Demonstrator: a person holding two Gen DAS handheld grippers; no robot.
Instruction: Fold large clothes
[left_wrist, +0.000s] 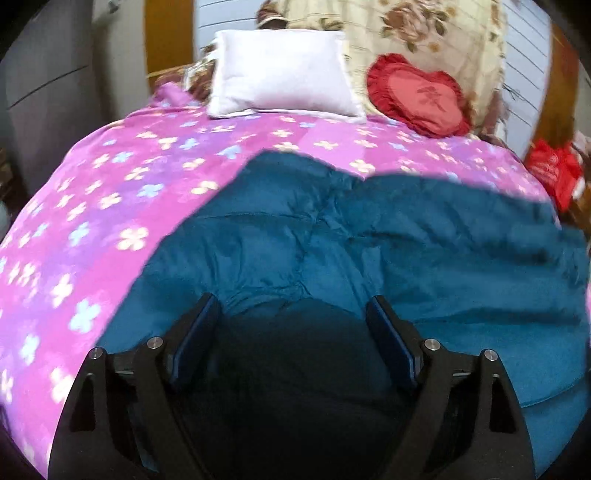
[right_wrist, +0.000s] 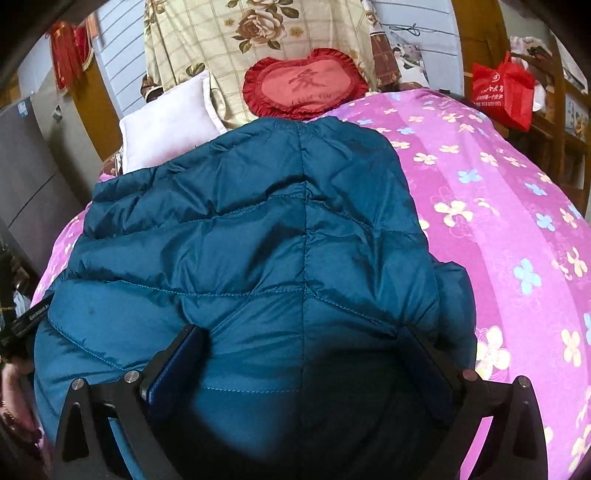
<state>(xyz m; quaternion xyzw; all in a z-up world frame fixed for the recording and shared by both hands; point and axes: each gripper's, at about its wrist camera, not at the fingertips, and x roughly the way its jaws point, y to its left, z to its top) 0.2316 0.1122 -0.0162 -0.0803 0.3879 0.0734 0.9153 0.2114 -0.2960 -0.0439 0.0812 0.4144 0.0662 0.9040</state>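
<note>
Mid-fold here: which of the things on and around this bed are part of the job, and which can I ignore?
Part of the job:
teal quilted jacket
left gripper
right gripper
pink flowered bedspread, the folding surface

Ignore:
white pillow
red heart cushion
floral blanket
red bag

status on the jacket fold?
Left gripper open, right gripper open, both over jacket. Teal puffer jacket on floral bedspread, unheld. Nothing in the way.

Jacket (left_wrist: 406, 240) right side blurred; hem dark between tool fingers.
</note>
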